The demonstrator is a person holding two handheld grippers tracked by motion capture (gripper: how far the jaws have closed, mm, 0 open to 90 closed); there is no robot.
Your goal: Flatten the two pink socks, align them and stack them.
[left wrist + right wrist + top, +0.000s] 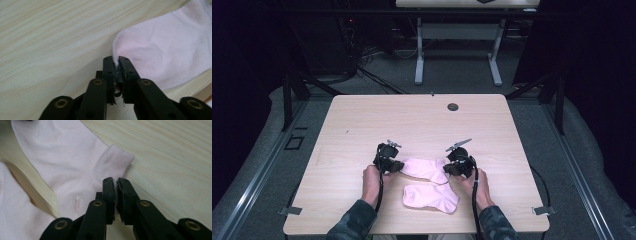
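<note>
The near sock [430,197] lies flat and untouched at the table's [362,120] front edge, so pairing the two socks seems barely begun. Just beyond it, the left gripper [116,62] is clenched on the toe edge of the far sock [426,168]. The right gripper [115,183] has its jaws closed at the cuff edge; whether fabric is caught cannot be told.
</note>
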